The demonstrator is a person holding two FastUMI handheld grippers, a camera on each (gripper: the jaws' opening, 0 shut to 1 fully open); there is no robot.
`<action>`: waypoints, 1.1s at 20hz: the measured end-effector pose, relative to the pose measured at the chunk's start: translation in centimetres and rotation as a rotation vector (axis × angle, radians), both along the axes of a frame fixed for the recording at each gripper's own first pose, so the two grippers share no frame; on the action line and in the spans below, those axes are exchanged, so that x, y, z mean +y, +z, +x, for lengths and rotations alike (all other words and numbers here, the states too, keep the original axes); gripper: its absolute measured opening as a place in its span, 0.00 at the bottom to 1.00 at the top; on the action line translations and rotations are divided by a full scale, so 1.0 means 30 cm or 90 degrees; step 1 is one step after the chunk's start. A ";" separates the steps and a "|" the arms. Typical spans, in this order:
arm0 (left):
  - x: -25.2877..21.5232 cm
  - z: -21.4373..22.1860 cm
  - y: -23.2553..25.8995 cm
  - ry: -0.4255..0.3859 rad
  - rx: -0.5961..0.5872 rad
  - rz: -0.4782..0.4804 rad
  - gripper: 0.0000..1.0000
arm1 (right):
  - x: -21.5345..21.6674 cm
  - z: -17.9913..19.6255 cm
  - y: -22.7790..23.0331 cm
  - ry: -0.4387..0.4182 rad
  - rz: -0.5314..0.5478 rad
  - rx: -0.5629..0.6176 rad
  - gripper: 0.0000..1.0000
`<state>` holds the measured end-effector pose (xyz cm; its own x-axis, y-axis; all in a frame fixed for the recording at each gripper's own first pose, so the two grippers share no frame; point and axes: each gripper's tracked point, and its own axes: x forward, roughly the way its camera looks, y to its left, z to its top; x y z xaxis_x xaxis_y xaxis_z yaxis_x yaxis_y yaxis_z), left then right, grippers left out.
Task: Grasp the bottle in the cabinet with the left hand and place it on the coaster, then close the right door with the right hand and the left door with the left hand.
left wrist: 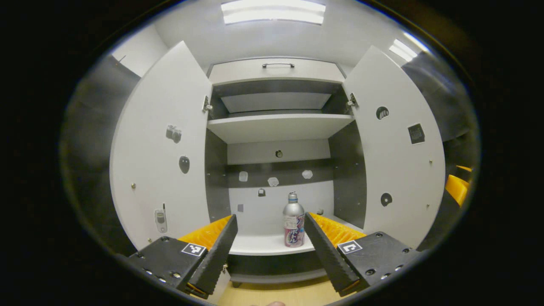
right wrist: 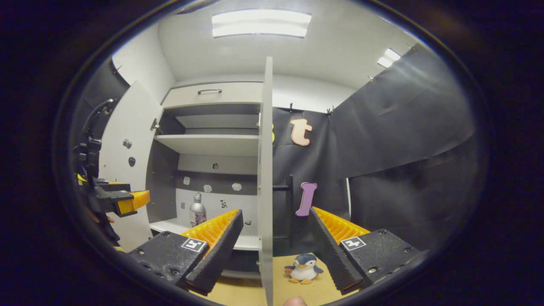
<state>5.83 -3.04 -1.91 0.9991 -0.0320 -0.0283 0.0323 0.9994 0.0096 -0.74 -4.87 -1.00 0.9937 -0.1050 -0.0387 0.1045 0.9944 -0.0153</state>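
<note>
Silver-bodied and slim, the bottle (left wrist: 293,222) stands upright on the lowest shelf (left wrist: 263,244) of the cabinet (left wrist: 276,70), near that shelf's front edge and a little right of its middle, touched by nothing. In the left gripper view the left gripper (left wrist: 268,246) hangs short of it with its jaws spread wide and empty; the bottle sits close to the right-hand finger rather than midway between the two, so a straight push in could, I judge, nudge it with that finger and tip it (tall, narrow things topple easily) or slide it back toward the rear wall. Both doors hang open, and the left door (left wrist: 163,144) and right door (left wrist: 395,140) flank the approach closely enough that a wide sideways correction might clip one. In the right gripper view the right gripper (right wrist: 275,244) also has its fingers apart, holding nothing, straddling the right door's edge; a careless drift there could swing that door shut early and block the reach. A penguin toy (right wrist: 303,268) sits on the wooden floor (right wrist: 314,289) near that door's foot, where the door's swing might catch it. I cannot see the coaster, so the placing spot remains uncertain.
</note>
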 end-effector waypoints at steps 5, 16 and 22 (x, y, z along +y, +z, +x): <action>-0.060 0.097 -0.028 -0.022 0.001 0.003 0.97 | -0.054 -0.024 -0.015 -0.030 -0.010 0.009 1.00; -0.156 0.340 -0.169 -0.053 0.058 -0.002 0.96 | -0.221 -0.124 -0.031 -0.138 -0.032 0.026 1.00; -0.191 0.489 -0.282 -0.056 0.101 -0.011 0.97 | -0.307 -0.180 -0.031 -0.199 -0.042 0.031 1.00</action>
<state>20.50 -8.77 -10.37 0.9753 -0.1211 -0.1847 0.1196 0.9926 -0.0194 -6.13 -14.06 -1.94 0.9104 -0.4081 -0.0682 0.4017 0.9113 -0.0905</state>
